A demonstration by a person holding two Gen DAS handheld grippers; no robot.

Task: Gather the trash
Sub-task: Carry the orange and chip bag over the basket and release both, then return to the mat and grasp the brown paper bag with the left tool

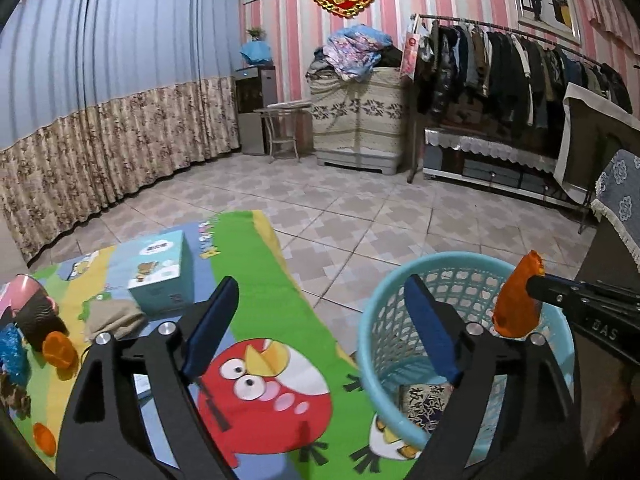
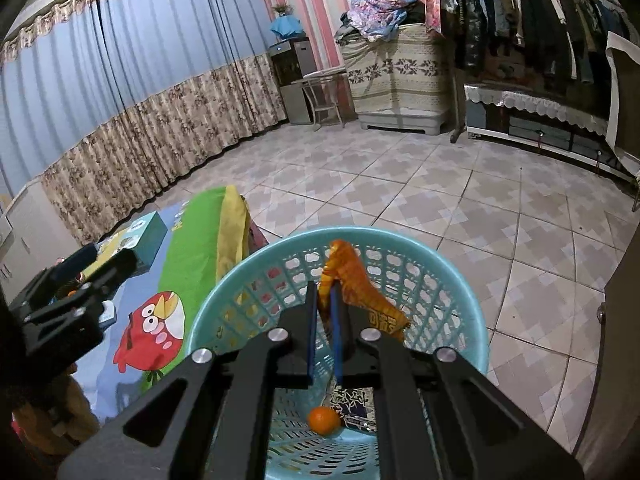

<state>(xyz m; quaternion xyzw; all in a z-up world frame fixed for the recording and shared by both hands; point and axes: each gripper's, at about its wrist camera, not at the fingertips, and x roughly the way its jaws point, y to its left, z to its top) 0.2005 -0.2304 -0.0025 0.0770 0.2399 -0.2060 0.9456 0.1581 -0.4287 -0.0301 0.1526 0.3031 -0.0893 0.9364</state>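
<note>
Right wrist view alone shows orange fruit [image 2: 323,420] inside basket [image 2: 460,280], wrapper [image 2: 360,292] pinched.

Basket [image 2: 472,320] on the floor [image 1: 360,224], just right of the table [image 1: 256,272]. Right gripper [image 2: 325,304] over the basket opening, wrapper [image 2: 352,280] between its fingers. Inside at the bottom – a round fruit [image 2: 324,420] beside a printed packet [image 2: 354,404]. Left gripper [image 1: 320,320] straddles table edge and basket (fingers well apart). Box [image 1: 164,268] further back on the table, small clutter [image 1: 36,332] at its left edge.

Dim, even indoor light; sharp centre, strong fisheye bending, dark corners.
</note>
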